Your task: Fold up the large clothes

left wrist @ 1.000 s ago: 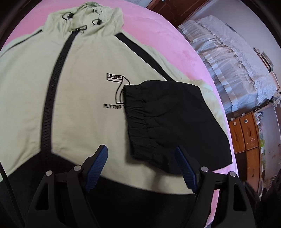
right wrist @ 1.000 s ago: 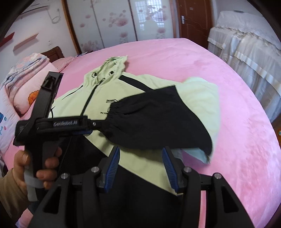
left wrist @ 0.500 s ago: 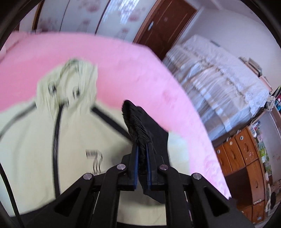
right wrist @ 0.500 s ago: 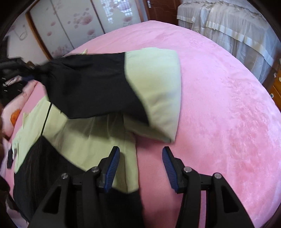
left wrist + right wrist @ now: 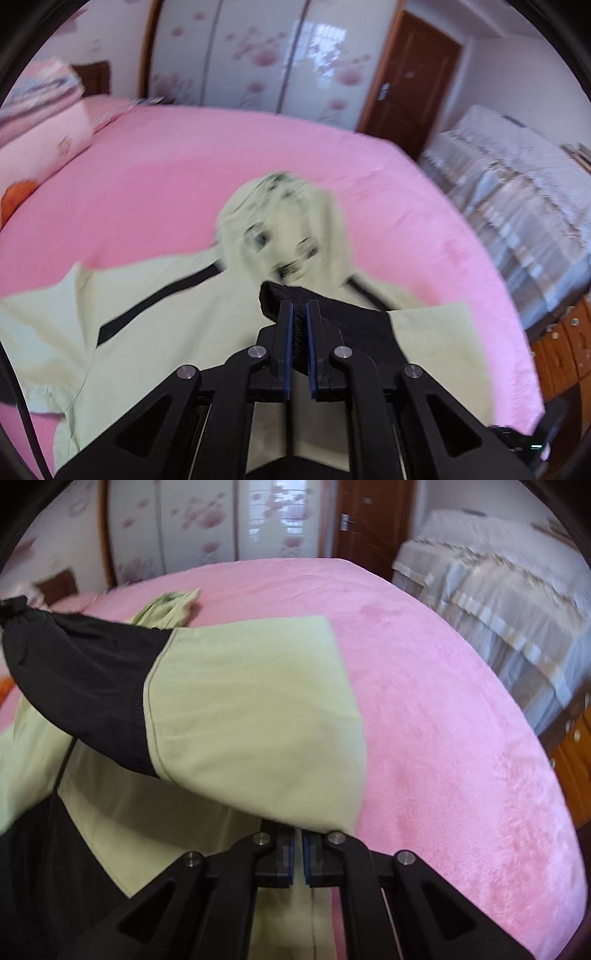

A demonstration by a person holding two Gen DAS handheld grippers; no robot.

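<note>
Black cuff fabric (image 5: 275, 295) sits pinched between my left jaws: the left gripper (image 5: 299, 314) is clenched tight on it, the two blue pads almost meeting, with the gathered, crinkled edge of the cuff poking out past their tips. My right gripper (image 5: 298, 840) has just been closing and is now clamped too, its jaws nearly together on the pale green fabric at the fold of the same sleeve (image 5: 240, 716); the cloth drapes over the pad tips and hides them, and a strip of it hangs down between the fingers.

In the right wrist view the sleeve stretches from my right jaws up and to the left, lifted off the jacket's body: a broad, smooth pale green panel first, then a stitched seam, then a black section narrowing to the gathered cuff at the far left edge.

Below it the jacket (image 5: 147, 325) lies spread flat on the bed (image 5: 166, 166), front up, pale green with thin black stripes running from the neck and black panels at the bottom. Its hood (image 5: 284, 221) points toward the far side of the bed and is blurred, so I cannot make out its details. The bed cover is pink and plush, with a soft, slightly fuzzy nap.
</note>
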